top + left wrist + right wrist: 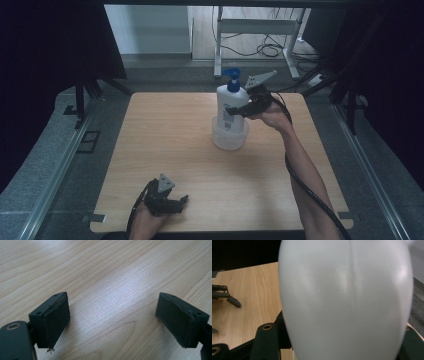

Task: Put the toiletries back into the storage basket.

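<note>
The wooden table [170, 150] carried everything, its pale grain running under both grippers. On it, ahead of the right gripper [239, 111], a white pump bottle [231, 105] with a blue pump head [232, 80] stood upright inside a shallow white perforated basket [230, 139]. The right gripper's jaws were closed on the bottle's body from the side, above the basket's rim. The high view showed the label, pump and basket; the right gripper view lost all of these and gave instead the bottle's smooth white back [347, 300] with a faint moulded seam, pressed right up between the jaws, whose black bases flanked it low on either side. That view also caught the left gripper [224, 296] far off across the table to the left of the jaws.

The left gripper [170, 204] lay at the table's near edge, well apart from the bottle. The left gripper view showed its jaws spread wide, with bare wood between and beyond them.
</note>
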A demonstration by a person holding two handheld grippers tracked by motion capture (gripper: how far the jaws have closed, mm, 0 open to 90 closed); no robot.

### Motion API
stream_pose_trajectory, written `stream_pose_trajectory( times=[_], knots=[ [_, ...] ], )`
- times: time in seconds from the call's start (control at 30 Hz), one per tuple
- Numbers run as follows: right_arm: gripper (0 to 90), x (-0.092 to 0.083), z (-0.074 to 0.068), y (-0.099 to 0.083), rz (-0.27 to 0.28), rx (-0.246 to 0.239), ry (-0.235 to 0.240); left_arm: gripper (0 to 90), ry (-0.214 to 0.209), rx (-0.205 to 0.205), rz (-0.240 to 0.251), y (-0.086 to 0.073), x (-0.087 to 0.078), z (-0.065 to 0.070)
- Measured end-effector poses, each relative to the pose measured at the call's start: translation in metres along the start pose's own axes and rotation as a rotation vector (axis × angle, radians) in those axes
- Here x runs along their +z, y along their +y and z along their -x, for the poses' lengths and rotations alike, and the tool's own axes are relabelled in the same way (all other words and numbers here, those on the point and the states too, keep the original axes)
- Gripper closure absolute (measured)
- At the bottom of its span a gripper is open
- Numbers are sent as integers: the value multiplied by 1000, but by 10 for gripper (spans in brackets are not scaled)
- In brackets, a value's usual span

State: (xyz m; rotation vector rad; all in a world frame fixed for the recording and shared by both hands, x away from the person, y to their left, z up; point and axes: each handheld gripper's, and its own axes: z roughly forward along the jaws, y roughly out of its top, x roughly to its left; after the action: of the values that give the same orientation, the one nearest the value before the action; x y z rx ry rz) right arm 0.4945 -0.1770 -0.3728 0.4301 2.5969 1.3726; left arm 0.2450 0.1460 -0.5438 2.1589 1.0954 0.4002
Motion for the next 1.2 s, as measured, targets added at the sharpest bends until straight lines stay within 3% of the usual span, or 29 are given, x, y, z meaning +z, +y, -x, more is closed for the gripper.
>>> stream_pose_trajectory(
  times=[1.2],
  knots=[
    [381, 33, 6, -43, -29, 16, 18, 118, 0, 1, -1, 0, 0, 0]
  ],
)
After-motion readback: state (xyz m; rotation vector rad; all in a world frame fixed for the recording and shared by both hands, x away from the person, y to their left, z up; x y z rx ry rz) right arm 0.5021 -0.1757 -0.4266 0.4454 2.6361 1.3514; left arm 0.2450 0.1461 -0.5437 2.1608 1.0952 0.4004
